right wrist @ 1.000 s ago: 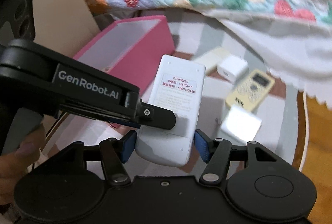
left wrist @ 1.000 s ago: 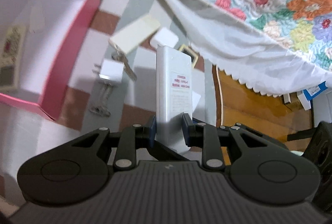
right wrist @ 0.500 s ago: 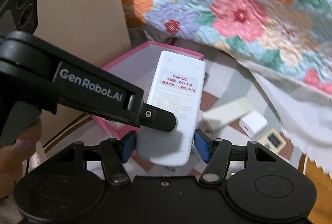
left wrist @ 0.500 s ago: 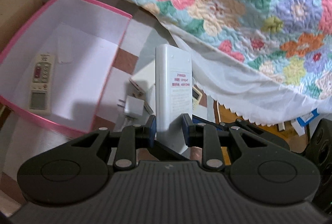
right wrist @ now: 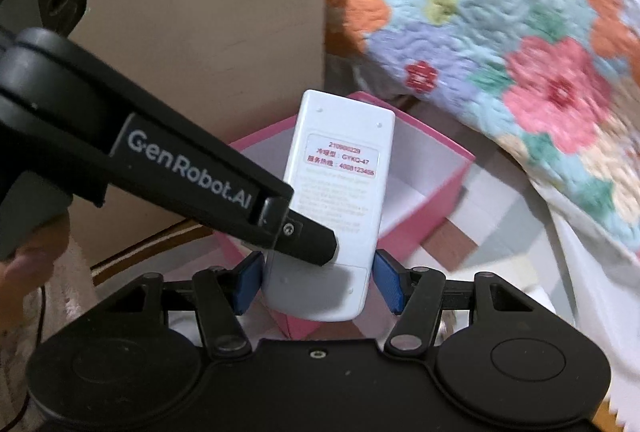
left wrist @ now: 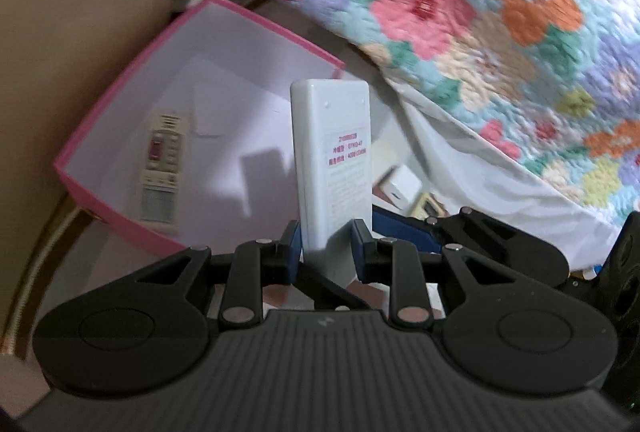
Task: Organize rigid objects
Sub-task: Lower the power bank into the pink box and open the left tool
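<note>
Left wrist view: left hand-held gripper [left wrist: 326, 246] clamped across the thin edges of the white remote [left wrist: 331, 159], raised over the pink box [left wrist: 120, 224]. Best lowered flat beside the beige remote [left wrist: 162, 167] lying inside.

Right wrist view: right hand-held gripper [right wrist: 318, 282] pinching the remote's broad lower end; label side up, smooth, rigid. Release together.
</note>
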Demonstrator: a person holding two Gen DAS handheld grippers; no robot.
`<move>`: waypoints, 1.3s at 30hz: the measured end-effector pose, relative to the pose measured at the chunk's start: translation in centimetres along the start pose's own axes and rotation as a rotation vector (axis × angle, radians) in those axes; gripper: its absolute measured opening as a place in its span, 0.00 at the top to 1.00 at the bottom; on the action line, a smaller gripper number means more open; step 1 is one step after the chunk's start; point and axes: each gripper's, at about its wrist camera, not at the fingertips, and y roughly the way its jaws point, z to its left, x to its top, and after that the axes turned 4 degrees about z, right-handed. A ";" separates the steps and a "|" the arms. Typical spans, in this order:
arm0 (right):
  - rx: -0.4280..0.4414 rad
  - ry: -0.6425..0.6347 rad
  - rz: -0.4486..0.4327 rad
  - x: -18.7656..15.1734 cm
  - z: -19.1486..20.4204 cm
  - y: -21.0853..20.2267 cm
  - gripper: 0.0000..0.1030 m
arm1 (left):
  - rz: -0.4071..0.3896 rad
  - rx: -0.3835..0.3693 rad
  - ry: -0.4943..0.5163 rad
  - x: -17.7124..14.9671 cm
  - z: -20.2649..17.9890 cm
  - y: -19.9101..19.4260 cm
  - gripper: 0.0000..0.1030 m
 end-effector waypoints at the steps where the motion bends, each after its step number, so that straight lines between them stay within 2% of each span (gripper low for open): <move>1: 0.008 -0.014 0.009 0.6 -0.4 0.5 0.38 | 0.010 0.008 -0.016 0.7 0.8 0.1 0.76; 6: 0.054 -0.023 0.088 3.8 1.0 4.6 0.38 | 0.072 0.044 -0.055 3.8 4.1 1.8 0.76; 10: 0.038 -0.014 0.168 5.8 1.8 8.3 0.39 | 0.135 0.034 -0.104 6.2 6.5 4.4 0.76; 13: 0.033 0.044 0.242 6.7 1.6 10.7 0.39 | 0.172 0.064 -0.085 7.0 6.9 6.3 0.75; 17: 0.024 0.162 0.311 6.7 0.9 12.8 0.39 | 0.200 0.096 -0.063 7.3 7.1 8.4 0.75; 22: 0.020 0.205 0.335 5.6 0.7 13.9 0.38 | 0.217 0.097 -0.074 6.7 7.9 9.4 0.73; 26: 0.016 0.193 0.314 5.3 0.9 14.0 0.39 | 0.215 0.215 -0.082 6.4 8.2 9.8 0.65; 30: 0.039 0.169 0.291 5.0 0.9 13.0 0.38 | 0.221 0.192 -0.091 6.3 8.0 9.0 0.64; 34: 0.098 0.218 0.224 4.3 0.3 9.8 0.38 | 0.211 0.201 -0.042 6.1 6.1 7.3 0.59; 36: 0.125 0.227 0.184 3.9 0.2 7.7 0.38 | 0.218 0.210 -0.025 6.1 5.2 6.6 0.50; 39: 0.135 0.206 0.133 3.2 0.0 4.4 0.38 | 0.225 0.260 0.032 5.8 3.4 5.5 0.44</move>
